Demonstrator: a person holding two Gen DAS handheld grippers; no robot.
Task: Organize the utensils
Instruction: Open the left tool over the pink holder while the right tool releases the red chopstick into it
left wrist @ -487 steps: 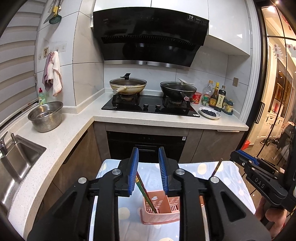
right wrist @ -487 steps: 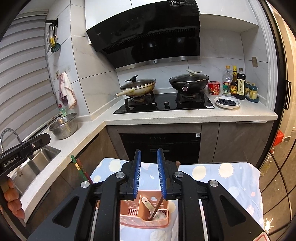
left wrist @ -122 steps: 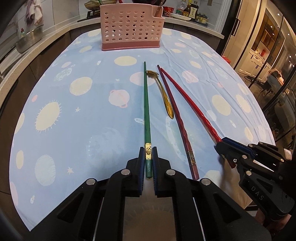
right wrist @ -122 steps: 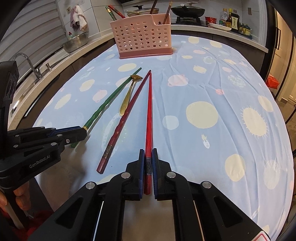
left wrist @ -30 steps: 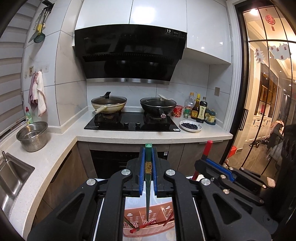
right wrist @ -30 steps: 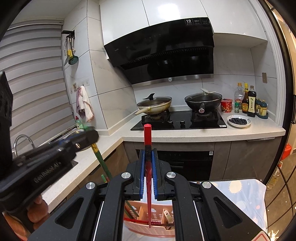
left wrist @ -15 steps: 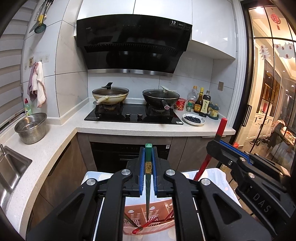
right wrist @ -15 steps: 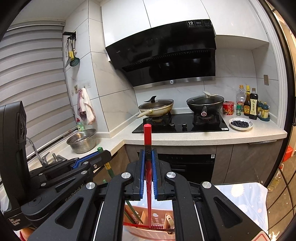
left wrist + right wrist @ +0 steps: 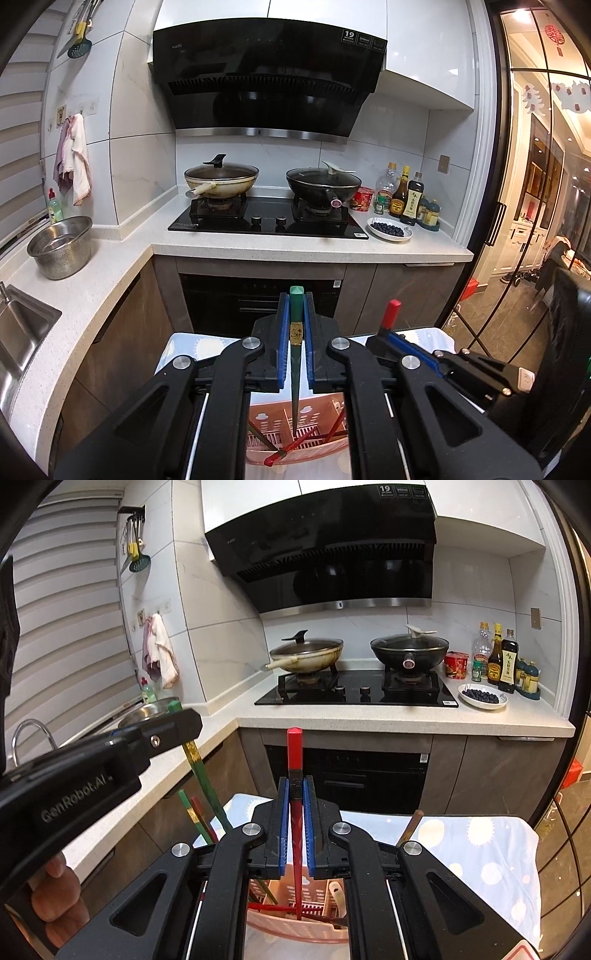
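Note:
My left gripper (image 9: 294, 325) is shut on a green chopstick (image 9: 295, 373), held upright with its tip down inside the pink utensil basket (image 9: 262, 421). My right gripper (image 9: 294, 812) is shut on a red chopstick (image 9: 295, 760), also upright with its tip in the pink basket (image 9: 295, 928). The left gripper (image 9: 162, 734) and its green chopstick (image 9: 201, 779) show at the left of the right wrist view. The right gripper (image 9: 384, 334) with the red chopstick top (image 9: 390, 312) shows at the right of the left wrist view. More chopsticks and a white spoon (image 9: 337, 891) stand in the basket.
The basket stands on a table with a blue patterned cloth (image 9: 480, 853). Behind it is a kitchen counter (image 9: 295, 247) with a stove, two lidded woks, bottles, a plate of dark berries (image 9: 388, 229), a steel bowl (image 9: 61, 245) and a sink (image 9: 22, 332).
Both grippers have come closer together over the basket, and the two chopsticks have sunk a little deeper into it. Both stay gripped.

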